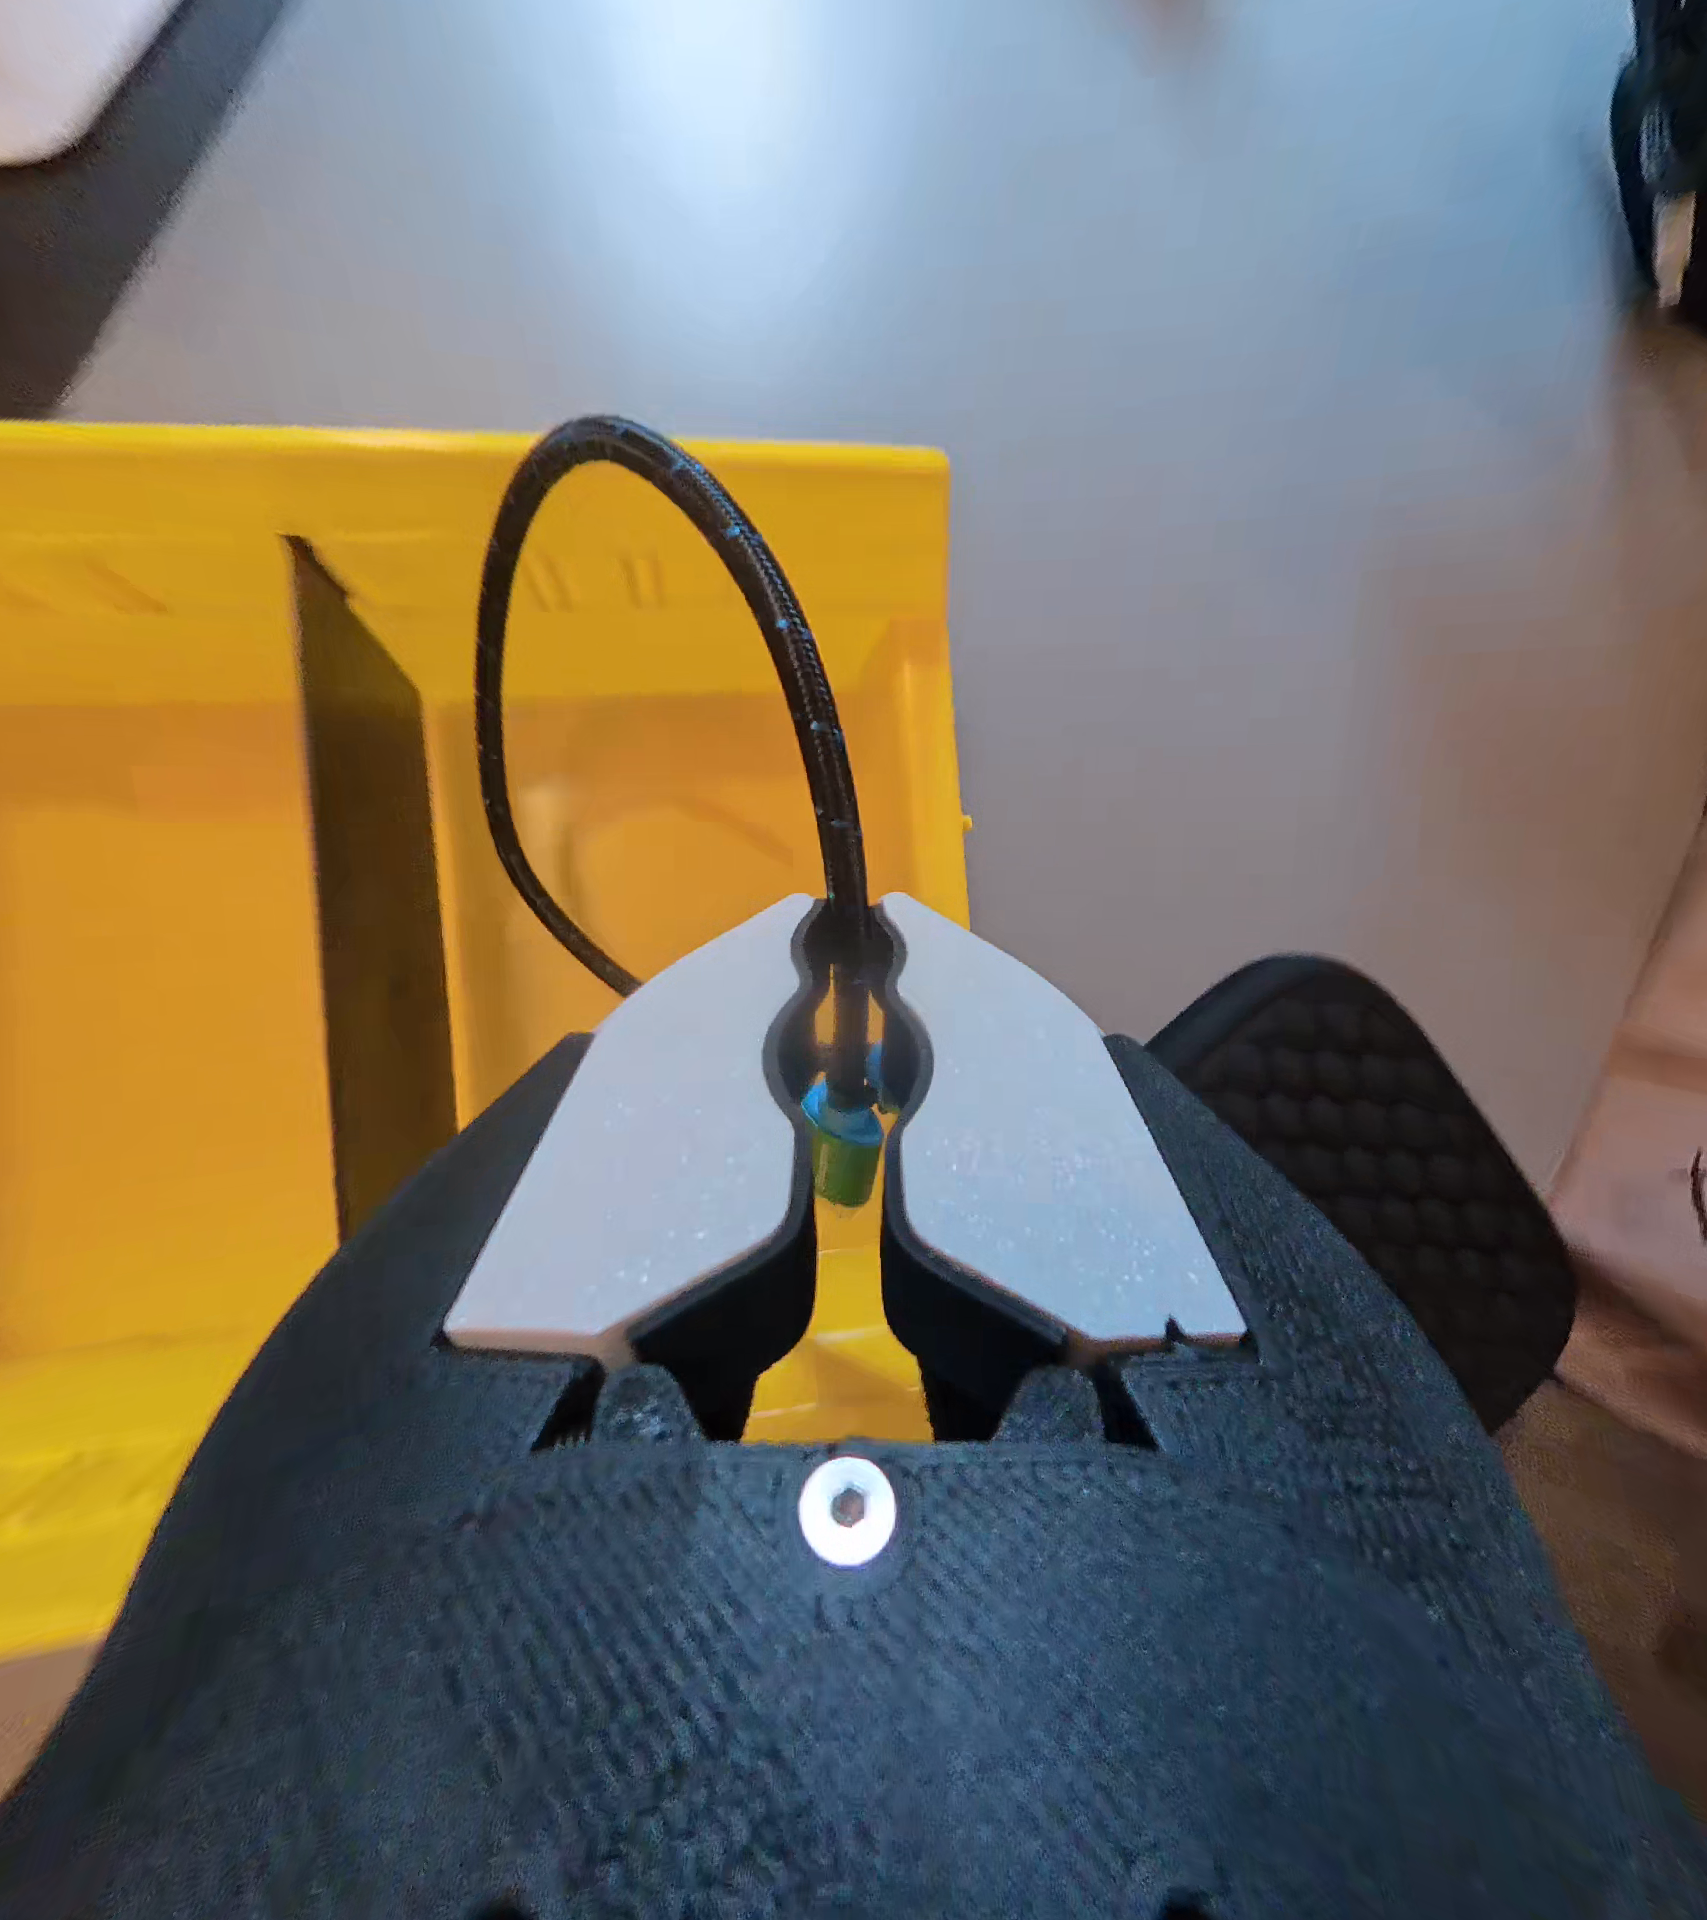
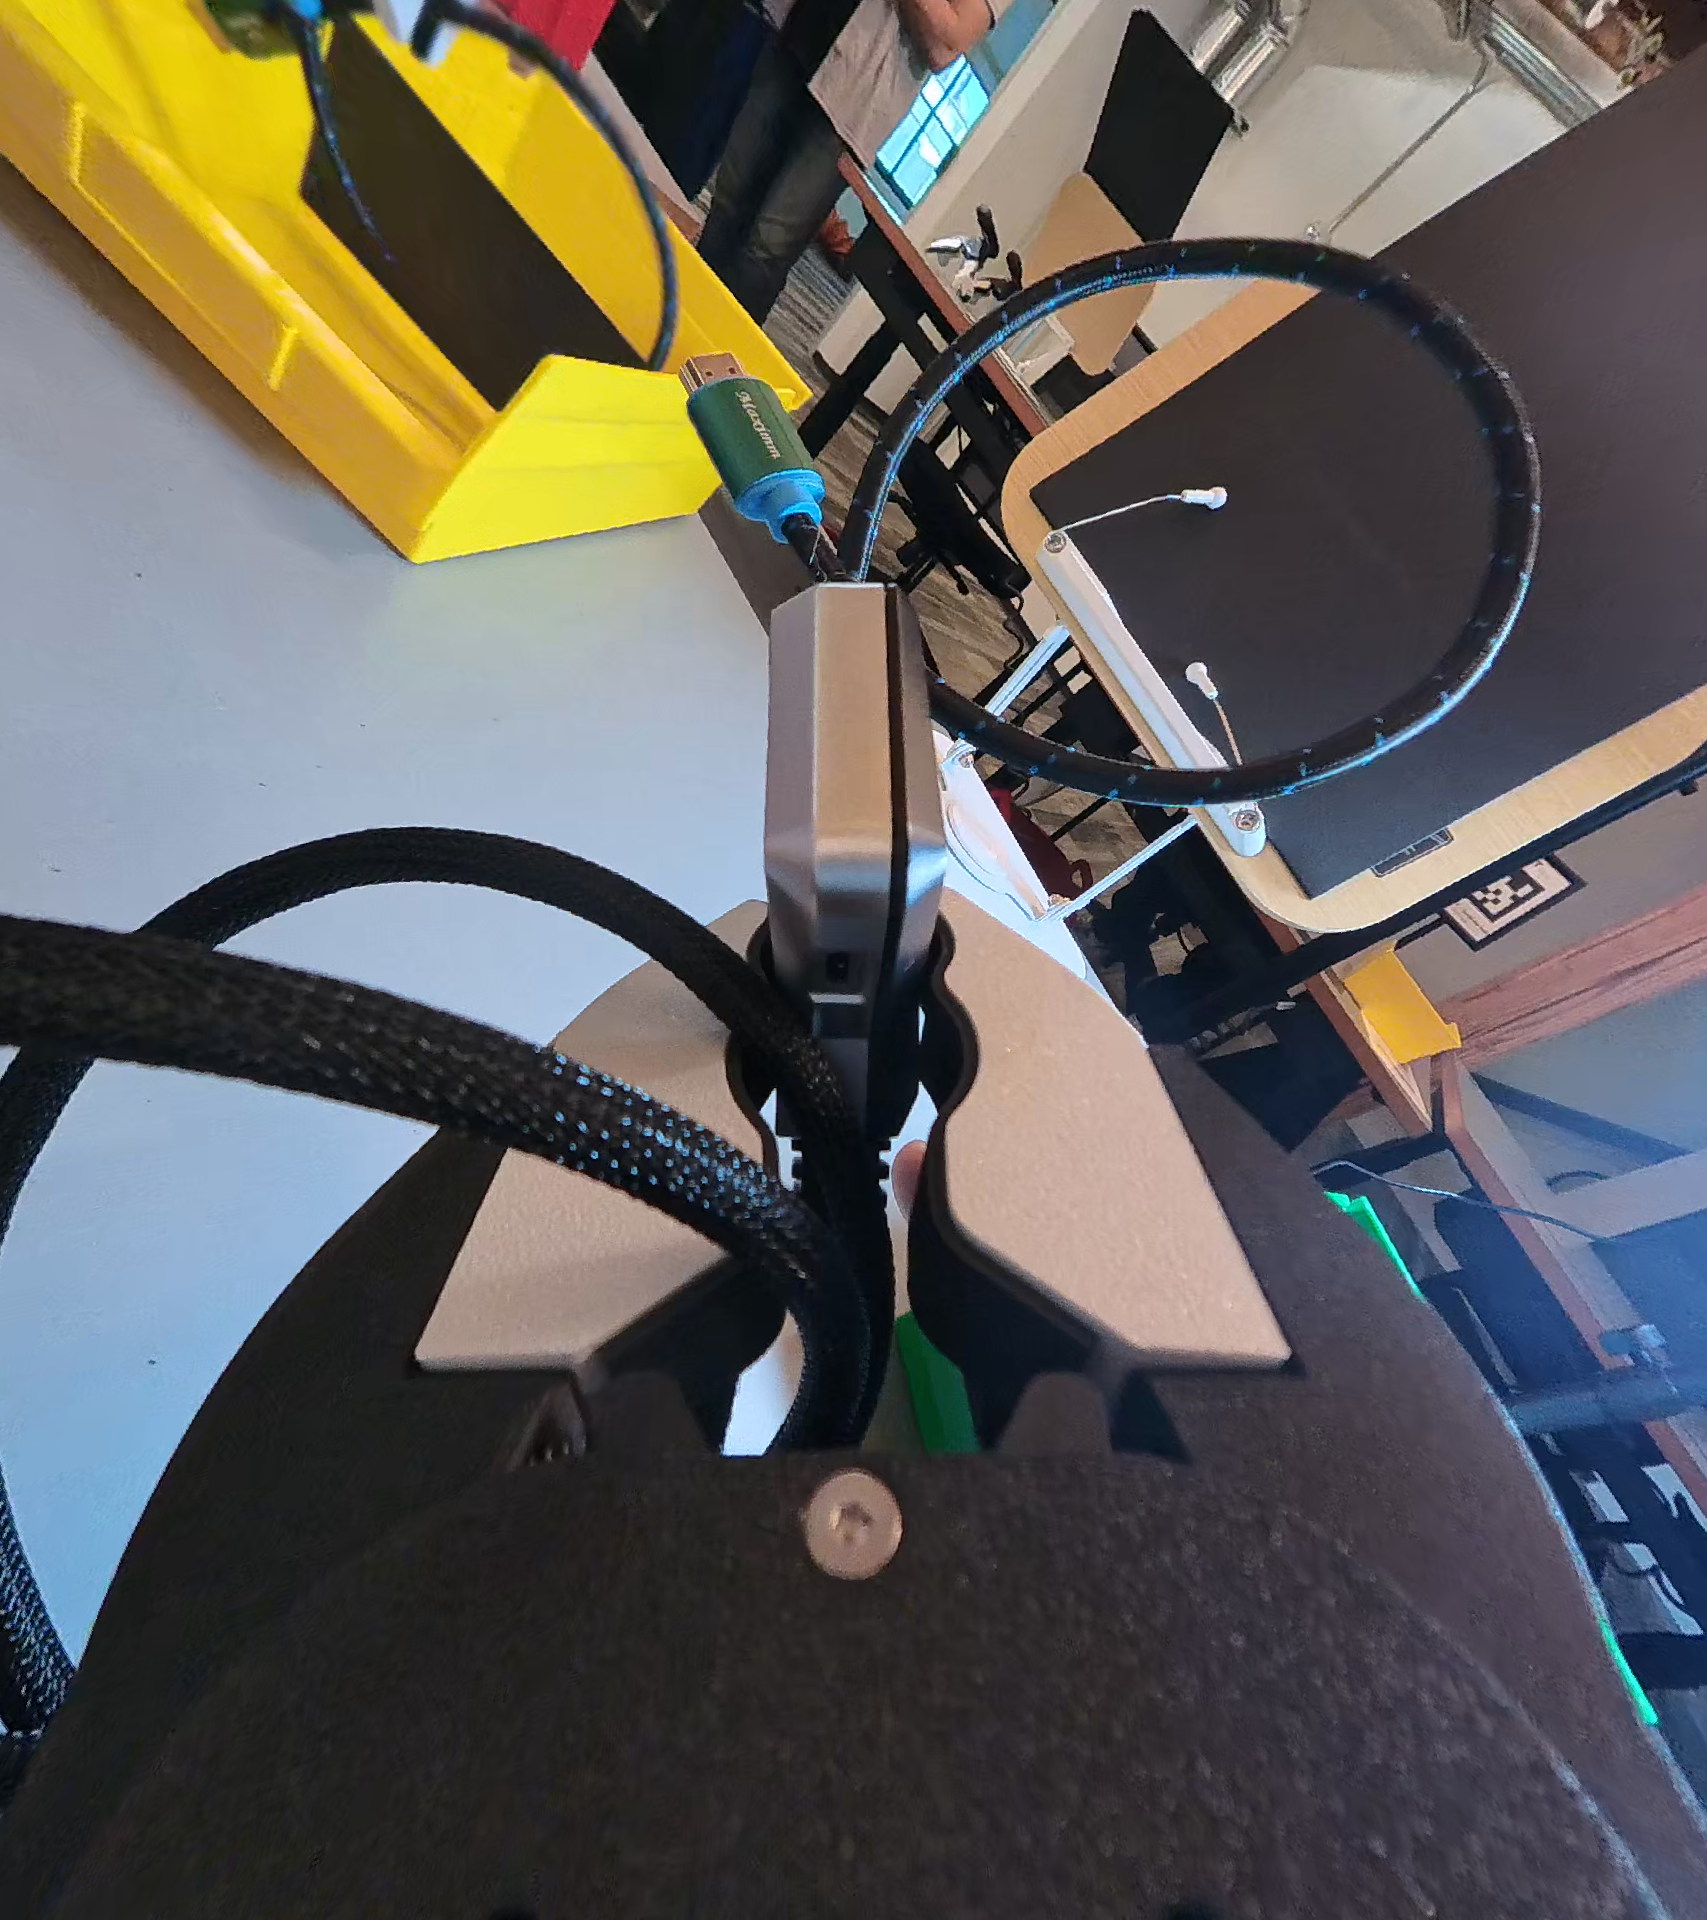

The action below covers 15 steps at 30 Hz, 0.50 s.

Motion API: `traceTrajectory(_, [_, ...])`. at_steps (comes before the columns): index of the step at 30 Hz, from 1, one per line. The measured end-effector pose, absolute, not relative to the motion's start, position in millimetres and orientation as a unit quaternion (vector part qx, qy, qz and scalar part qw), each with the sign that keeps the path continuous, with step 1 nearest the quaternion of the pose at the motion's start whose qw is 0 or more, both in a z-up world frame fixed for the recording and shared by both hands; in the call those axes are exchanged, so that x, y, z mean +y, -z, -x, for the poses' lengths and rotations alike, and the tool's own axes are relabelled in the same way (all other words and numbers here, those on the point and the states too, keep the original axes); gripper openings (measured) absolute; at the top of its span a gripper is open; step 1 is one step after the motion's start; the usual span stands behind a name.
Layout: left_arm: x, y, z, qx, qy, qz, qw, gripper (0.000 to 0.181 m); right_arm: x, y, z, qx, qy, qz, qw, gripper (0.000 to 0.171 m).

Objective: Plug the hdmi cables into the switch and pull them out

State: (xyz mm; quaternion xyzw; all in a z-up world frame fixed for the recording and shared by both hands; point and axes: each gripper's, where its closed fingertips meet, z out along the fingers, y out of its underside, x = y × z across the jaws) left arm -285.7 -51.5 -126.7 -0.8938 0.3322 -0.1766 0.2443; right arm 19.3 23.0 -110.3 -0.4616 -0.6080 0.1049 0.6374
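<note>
Left hand-held gripper [image 1: 841, 925] is clamped on a black braided HDMI cable [image 1: 797, 665], green plug [image 1: 844, 1158] lodged between its fingers, yellow bin [image 1: 101, 935] ahead to its left. Right hand-held gripper [image 2: 854, 966] grips the grey switch [image 2: 833, 748] upright; a second green plug [image 2: 750, 442] hangs free just beyond the switch, above the bench [image 2: 205, 675].

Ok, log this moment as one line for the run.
left gripper: shut on HDMI cable | right gripper: shut on switch | green plug: unplugged, beyond switch | yellow bin: on table
</note>
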Motion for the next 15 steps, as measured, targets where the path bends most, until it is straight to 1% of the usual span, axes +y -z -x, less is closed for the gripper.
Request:
traceTrajectory(4, [-57.8,91.7,270.6,0.298,0.156,0.895,0.292,0.007,23.3,109.7,-19.1,-0.606,-0.108,0.463,0.638,0.023])
traceTrajectory(8, [-89.2,83.6,215.4,0.328,0.155,0.888,0.281,0.007,22.0,107.4,-18.5,-0.605,-0.107,0.461,0.64,0.023])
traceTrajectory(11, [-114.7,99.0,160.5,0.373,0.172,0.875,0.257,0.007,20.5,105.0,-17.9,-0.602,-0.111,0.461,0.642,0.023])
traceTrajectory(15, [-130.6,154.3,109.8,0.403,0.203,0.871,0.196,0.007,18.2,102.3,-18.6,-0.602,-0.108,0.457,0.646,0.023])
